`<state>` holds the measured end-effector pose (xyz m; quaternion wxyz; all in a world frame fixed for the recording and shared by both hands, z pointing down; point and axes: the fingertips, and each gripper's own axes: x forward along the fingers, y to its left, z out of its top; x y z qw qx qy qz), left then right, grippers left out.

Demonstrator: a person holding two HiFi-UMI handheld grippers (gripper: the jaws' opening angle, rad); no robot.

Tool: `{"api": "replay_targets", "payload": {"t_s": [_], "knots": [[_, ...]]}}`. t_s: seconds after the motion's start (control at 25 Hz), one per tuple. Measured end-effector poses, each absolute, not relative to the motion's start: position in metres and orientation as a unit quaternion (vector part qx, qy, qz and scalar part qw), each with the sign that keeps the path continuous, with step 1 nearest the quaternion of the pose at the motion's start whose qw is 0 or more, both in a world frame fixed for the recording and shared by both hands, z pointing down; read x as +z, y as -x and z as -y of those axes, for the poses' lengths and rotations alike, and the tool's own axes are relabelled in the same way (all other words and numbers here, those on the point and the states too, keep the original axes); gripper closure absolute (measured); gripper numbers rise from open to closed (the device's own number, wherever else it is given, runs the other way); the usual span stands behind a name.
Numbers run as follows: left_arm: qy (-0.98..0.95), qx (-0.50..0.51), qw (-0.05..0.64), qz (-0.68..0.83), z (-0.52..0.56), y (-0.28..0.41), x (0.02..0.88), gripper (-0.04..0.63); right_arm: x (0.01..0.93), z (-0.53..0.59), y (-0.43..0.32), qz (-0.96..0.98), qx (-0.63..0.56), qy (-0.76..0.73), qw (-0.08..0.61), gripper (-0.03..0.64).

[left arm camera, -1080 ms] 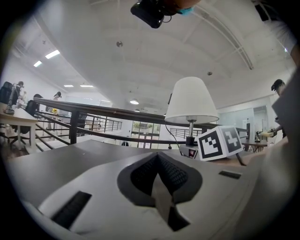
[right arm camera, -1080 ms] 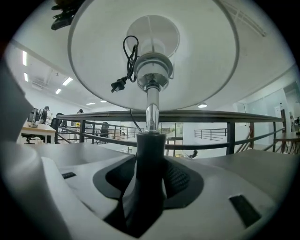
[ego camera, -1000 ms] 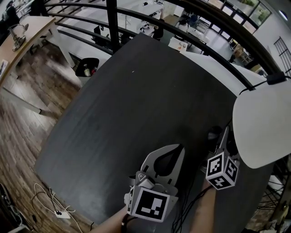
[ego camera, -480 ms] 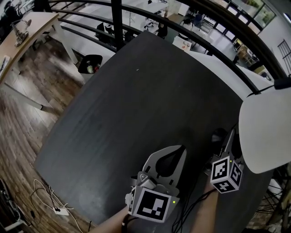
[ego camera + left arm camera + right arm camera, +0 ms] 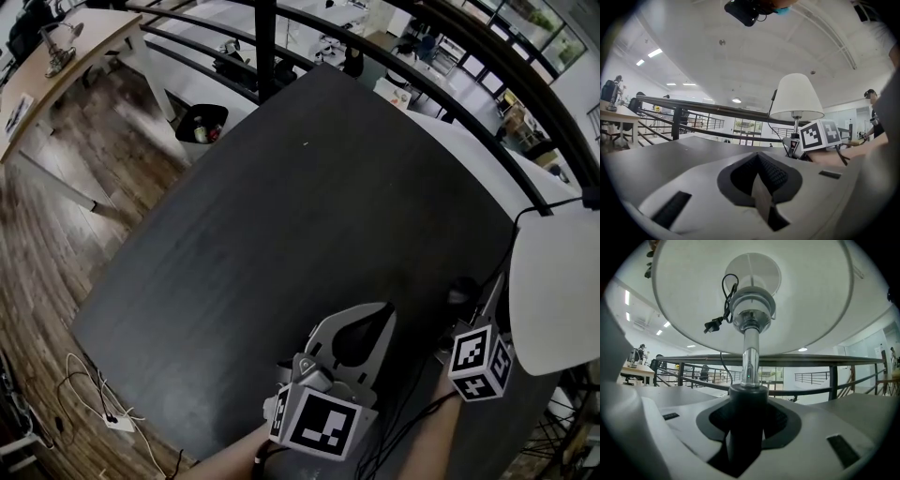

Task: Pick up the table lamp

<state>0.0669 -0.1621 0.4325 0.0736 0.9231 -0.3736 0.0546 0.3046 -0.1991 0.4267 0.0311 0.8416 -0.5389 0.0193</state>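
While near railing (image 5: 265,47), table (image 5: 281,216) with lamp (image 5: 562,291).

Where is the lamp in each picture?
Head view: the lamp is at the right edge, its white shade seen from above.
Left gripper view: the lamp stands right of centre, seen from the side.
Right gripper view: the lamp fills the picture, shade above, stem in the middle.
Shared landmark: the black railing behind it.
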Motion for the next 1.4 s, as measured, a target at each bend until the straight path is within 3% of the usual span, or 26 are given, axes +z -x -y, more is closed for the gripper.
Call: {"api": "replay_targets", "payload": {"t_s": [0.08,1.4], "knots": [[-0.921,0.054,0.077,0.377,0.165,-0.064,0.435,0.552,0.427,0.203,-0.302,0.541,0.018,-0.84,0.032,0.495],[-0.927,0.015,0.074,0.368,0.147,-0.077,0.387,0.552,0.407,0.157,-0.289,0.533,0.093,-0.839,0.051,0.499]]}}
